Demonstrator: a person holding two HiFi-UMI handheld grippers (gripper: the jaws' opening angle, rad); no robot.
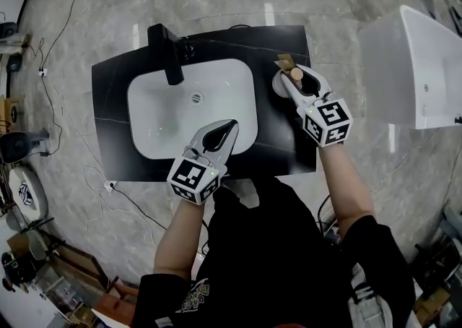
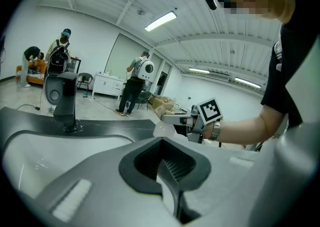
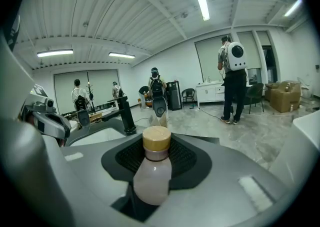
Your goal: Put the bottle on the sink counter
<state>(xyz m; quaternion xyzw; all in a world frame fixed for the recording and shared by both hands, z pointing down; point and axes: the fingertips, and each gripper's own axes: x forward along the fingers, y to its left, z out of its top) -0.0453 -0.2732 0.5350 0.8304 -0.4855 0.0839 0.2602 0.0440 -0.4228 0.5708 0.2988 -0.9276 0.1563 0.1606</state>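
The black sink counter (image 1: pixel 108 124) carries a white basin (image 1: pixel 155 113), with a black faucet (image 1: pixel 167 55) at its back edge. The left gripper (image 1: pixel 225 130) hovers over the basin's front right corner. Its jaws are pressed together with nothing between them, so it has no part in the carrying.

Further right, the right gripper (image 1: pixel 294 77) is above the counter's bare right end, beside the basin. Its jaws are clamped on the bottle (image 3: pixel 152 171), a pale bottle with a tan cap, held upright by its body.

The bottle has therefore reached the spot where it belongs, but it has not been let go. From above I cannot tell whether its base touches the counter or hangs just over it. What looks to be left is to settle it on the black surface, open the jaws, and draw the gripper back without tipping the bottle.
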